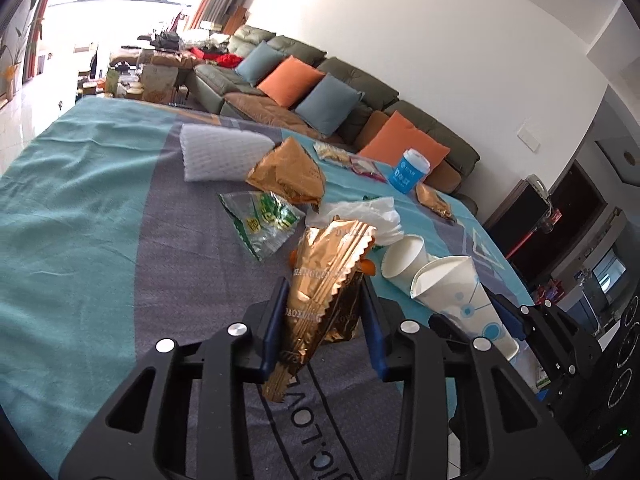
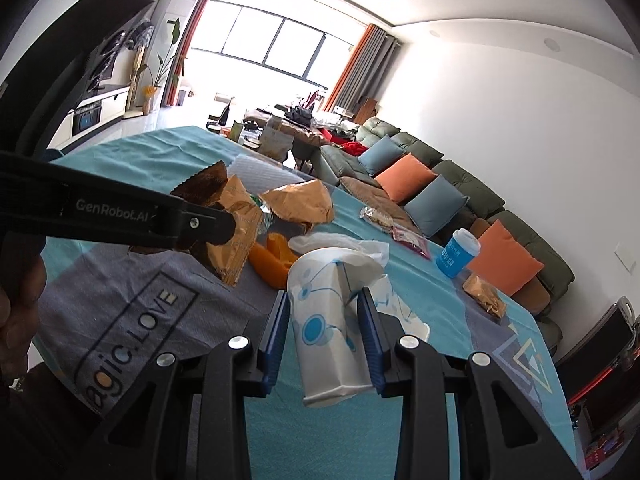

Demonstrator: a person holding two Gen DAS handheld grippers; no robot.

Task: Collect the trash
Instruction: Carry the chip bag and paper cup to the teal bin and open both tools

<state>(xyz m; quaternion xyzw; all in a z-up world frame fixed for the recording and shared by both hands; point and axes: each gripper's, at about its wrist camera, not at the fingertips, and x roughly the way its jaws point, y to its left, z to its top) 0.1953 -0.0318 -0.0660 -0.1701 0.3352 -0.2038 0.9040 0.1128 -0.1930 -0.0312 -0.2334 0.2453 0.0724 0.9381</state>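
My left gripper (image 1: pixel 325 292) is shut on a gold foil wrapper (image 1: pixel 328 280) and holds it above the table. My right gripper (image 2: pixel 323 304) is shut on a crushed white paper cup with blue dots (image 2: pixel 326 320); the cup also shows in the left wrist view (image 1: pixel 460 296). The left gripper with its wrapper (image 2: pixel 236 232) crosses the right wrist view at the left. Another white paper cup (image 1: pixel 404 258) lies on its side on the table.
On the teal and grey tablecloth (image 1: pixel 80 220) lie a white foam sheet (image 1: pixel 224 156), a gold bag (image 1: pixel 288 172), a green clear wrapper (image 1: pixel 260 220), a white plastic bag (image 1: pixel 360 212), orange peel (image 2: pixel 272 258), a blue cup (image 1: pixel 410 172) and small snack packets (image 1: pixel 434 200). A sofa with cushions (image 1: pixel 320 92) stands behind.
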